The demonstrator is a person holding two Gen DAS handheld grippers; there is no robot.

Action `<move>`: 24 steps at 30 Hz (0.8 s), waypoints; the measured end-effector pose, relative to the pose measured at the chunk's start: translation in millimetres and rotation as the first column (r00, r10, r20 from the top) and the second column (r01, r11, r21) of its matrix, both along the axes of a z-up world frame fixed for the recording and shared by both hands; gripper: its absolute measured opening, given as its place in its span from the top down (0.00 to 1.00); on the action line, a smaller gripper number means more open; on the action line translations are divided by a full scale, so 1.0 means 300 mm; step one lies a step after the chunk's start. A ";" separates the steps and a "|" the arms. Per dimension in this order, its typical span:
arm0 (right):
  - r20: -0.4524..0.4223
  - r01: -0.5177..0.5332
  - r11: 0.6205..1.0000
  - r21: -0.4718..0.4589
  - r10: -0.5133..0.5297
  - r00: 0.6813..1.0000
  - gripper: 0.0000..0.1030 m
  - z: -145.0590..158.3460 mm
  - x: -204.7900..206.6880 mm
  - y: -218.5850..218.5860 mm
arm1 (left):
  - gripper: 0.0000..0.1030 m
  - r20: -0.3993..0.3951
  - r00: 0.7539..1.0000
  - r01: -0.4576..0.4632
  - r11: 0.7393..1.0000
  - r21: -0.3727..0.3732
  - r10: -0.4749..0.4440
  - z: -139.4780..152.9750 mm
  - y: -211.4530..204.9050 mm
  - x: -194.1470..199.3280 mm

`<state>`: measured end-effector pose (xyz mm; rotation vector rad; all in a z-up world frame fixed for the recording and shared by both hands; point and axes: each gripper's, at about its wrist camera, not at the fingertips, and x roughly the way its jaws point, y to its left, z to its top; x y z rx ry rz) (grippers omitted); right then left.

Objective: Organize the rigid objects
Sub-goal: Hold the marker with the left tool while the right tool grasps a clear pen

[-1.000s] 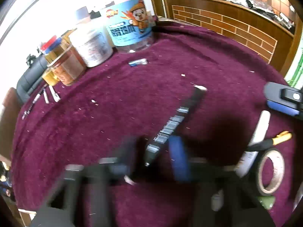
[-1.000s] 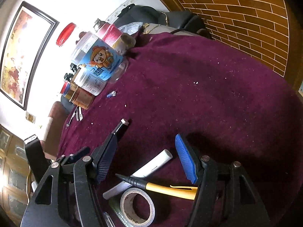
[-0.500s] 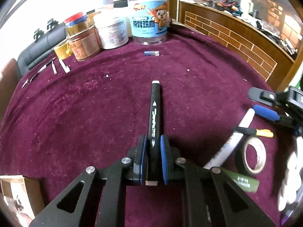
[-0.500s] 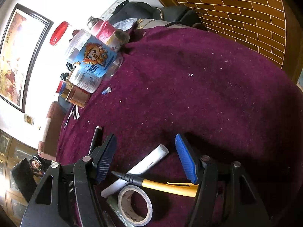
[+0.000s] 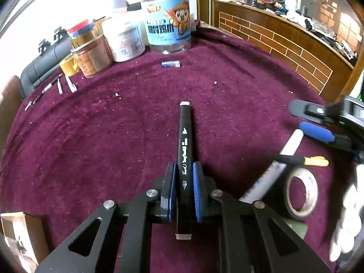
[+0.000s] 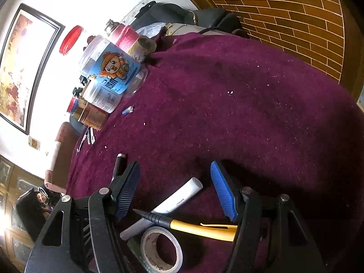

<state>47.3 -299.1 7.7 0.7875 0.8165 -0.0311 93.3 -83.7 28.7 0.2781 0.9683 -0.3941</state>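
Rolled level since a second ago, we're clamping left claw (image 5: 183, 190) on marker (image 5: 184, 159) over table (image 5: 91, 141), gripping near its tail; light, stiff, slick barrel. Right claw (image 6: 175, 188) is hanging apart.

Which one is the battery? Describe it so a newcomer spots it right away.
Start at the row of jars along the far edge of the maroon tablecloth and find the tallest, the clear jar with a blue cartoon label. On the cloth just in front of its base lies the battery, on its side. It is the only small blue-and-silver cylinder there, lying alone, apart from the jars.
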 end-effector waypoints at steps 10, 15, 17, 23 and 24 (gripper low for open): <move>0.007 -0.001 0.999 -0.044 0.001 1.000 0.38 0.001 0.003 0.007 | 0.89 0.018 0.997 -0.072 0.974 -0.214 0.077 0.159 0.218 -0.204; 0.016 -0.011 0.996 -0.092 0.013 1.000 0.38 0.006 0.000 0.019 | 0.89 0.035 0.985 -0.153 0.938 -0.310 0.172 0.207 0.391 -0.364; 0.024 -0.009 0.991 -0.136 0.012 1.000 0.38 0.015 -0.007 0.031 | 0.89 0.018 0.977 -0.194 0.912 -0.361 0.214 0.213 0.466 -0.392; 0.072 -0.023 0.898 -0.439 0.060 0.996 0.38 0.115 -0.053 0.168 | 0.89 0.004 0.949 -0.276 0.839 -0.469 0.315 0.251 0.681 -0.487; 0.080 -0.038 0.884 -0.465 0.084 0.993 0.38 0.142 -0.076 0.193 | 0.89 0.007 0.947 -0.277 0.830 -0.483 0.320 0.261 0.711 -0.510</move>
